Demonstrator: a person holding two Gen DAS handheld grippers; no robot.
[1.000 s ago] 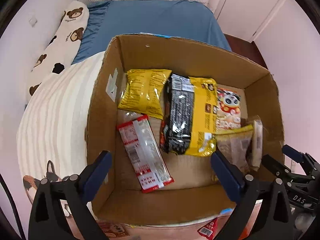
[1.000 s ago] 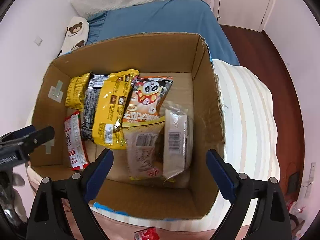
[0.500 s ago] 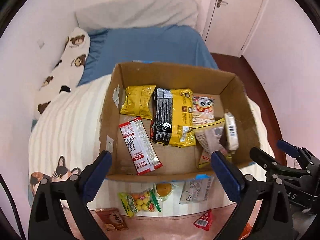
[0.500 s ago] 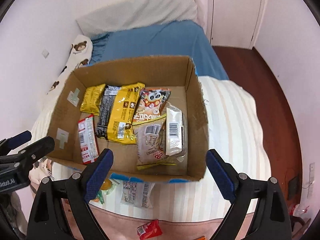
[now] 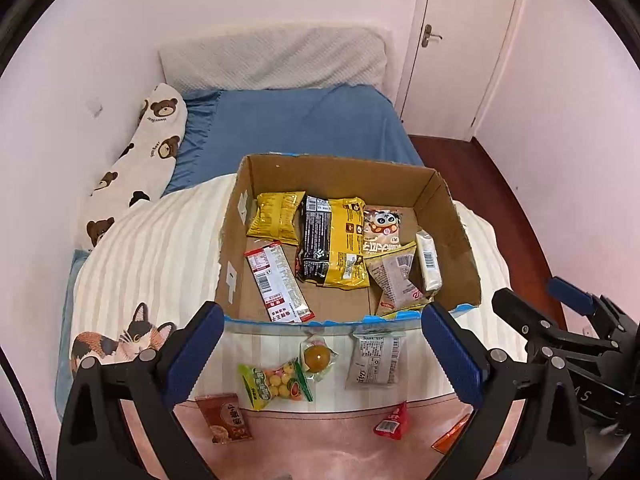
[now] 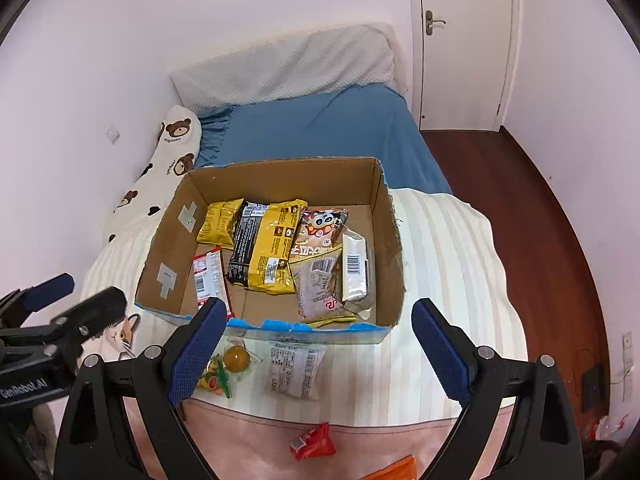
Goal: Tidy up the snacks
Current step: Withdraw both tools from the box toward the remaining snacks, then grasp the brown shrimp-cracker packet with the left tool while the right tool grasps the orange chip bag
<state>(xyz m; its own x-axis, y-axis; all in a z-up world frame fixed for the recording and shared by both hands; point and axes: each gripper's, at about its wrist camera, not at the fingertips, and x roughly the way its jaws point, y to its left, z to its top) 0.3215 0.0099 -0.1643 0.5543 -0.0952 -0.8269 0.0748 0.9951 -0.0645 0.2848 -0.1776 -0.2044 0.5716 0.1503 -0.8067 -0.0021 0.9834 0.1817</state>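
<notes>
Snacks in bright foil and plastic packets fill the open brown cardboard box [image 5: 456, 216] on the striped bedcover; nearer us lie a green candy bag [image 5: 274, 386] and a grey wrapped bar [image 5: 375, 360]. We see left gripper [image 5: 320, 356] and right gripper [image 6: 314, 352] spread wide, holding nothing.

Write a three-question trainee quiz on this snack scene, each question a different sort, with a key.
1. True or false: the left gripper is shut on a packet.
2. Multiple choice: the grey packet lies A) inside the cardboard box B) on the bed in front of the box C) on the floor.
3. Fill in: the packet with the panda face lies inside the ____.

Key: 1 false, both it and the right gripper are open and empty; 2 B; 3 box.
</notes>
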